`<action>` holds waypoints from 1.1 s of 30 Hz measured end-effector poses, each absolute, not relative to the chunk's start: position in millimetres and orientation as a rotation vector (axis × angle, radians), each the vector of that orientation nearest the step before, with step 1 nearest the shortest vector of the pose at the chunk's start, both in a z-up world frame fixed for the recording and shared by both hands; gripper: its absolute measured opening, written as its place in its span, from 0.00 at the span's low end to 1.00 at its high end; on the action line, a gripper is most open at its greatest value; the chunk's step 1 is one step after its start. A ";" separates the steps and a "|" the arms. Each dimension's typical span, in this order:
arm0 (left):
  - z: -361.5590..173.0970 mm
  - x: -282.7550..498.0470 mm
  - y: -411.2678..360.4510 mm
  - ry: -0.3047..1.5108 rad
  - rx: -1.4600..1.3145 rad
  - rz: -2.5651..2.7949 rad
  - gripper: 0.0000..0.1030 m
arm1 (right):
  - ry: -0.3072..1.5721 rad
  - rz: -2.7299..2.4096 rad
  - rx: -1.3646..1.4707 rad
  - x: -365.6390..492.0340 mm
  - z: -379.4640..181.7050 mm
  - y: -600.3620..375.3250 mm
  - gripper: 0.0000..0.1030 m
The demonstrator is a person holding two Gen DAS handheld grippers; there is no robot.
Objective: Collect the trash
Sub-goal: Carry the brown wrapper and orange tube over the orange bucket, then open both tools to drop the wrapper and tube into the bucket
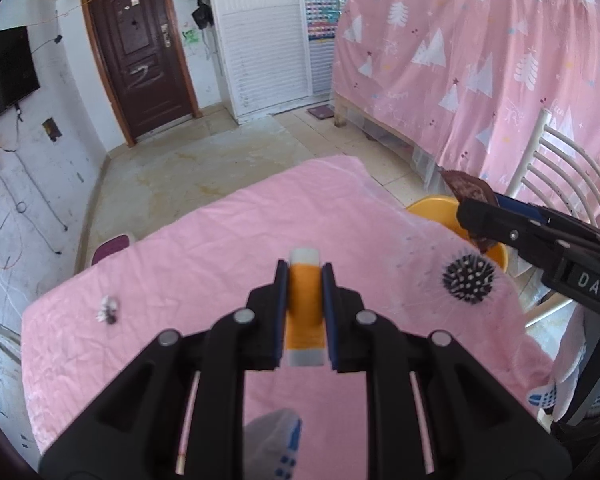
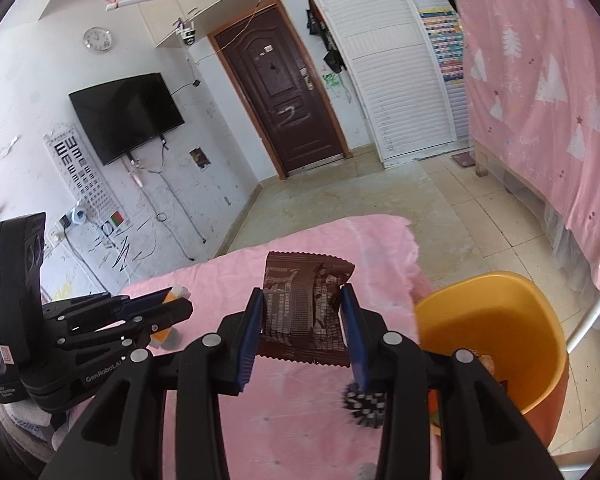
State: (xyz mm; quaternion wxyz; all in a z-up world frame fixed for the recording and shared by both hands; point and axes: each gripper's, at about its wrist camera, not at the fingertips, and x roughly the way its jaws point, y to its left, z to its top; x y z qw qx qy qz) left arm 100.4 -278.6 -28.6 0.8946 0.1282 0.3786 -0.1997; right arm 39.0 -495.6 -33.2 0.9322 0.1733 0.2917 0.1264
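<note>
My left gripper point(image 1: 304, 304) is shut on an orange tube with white ends point(image 1: 305, 312), held above the pink-covered table point(image 1: 220, 248). It also shows in the right wrist view point(image 2: 168, 304). My right gripper point(image 2: 304, 328) is shut on a brown snack wrapper point(image 2: 300, 308), held above the table's right side next to the orange bin point(image 2: 496, 332). In the left wrist view the wrapper point(image 1: 466, 188) hangs over the bin point(image 1: 436, 210). A black spiky ball point(image 1: 468, 278) lies on the table near the bin. A small crumpled scrap point(image 1: 108, 310) lies at the table's left.
A white chair point(image 1: 556, 176) stands at the right behind the bin. A pink curtain point(image 1: 480, 52) hangs at the right. A purple stool point(image 1: 110, 246) stands beyond the table's far left edge. The bin holds some scraps point(image 2: 486, 360).
</note>
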 end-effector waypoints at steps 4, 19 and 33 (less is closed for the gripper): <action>-33.7 101.4 -305.4 0.796 0.281 -0.446 0.15 | 0.588 0.222 0.400 41.5 -41.0 -525.4 0.27; -53.4 135.1 -409.8 0.902 0.240 -0.580 0.15 | 0.589 0.091 0.504 58.1 -78.6 -620.9 0.27; -71.1 156.2 -465.1 0.951 0.255 -0.599 0.15 | 0.615 0.026 0.546 82.0 -109.8 -658.7 0.27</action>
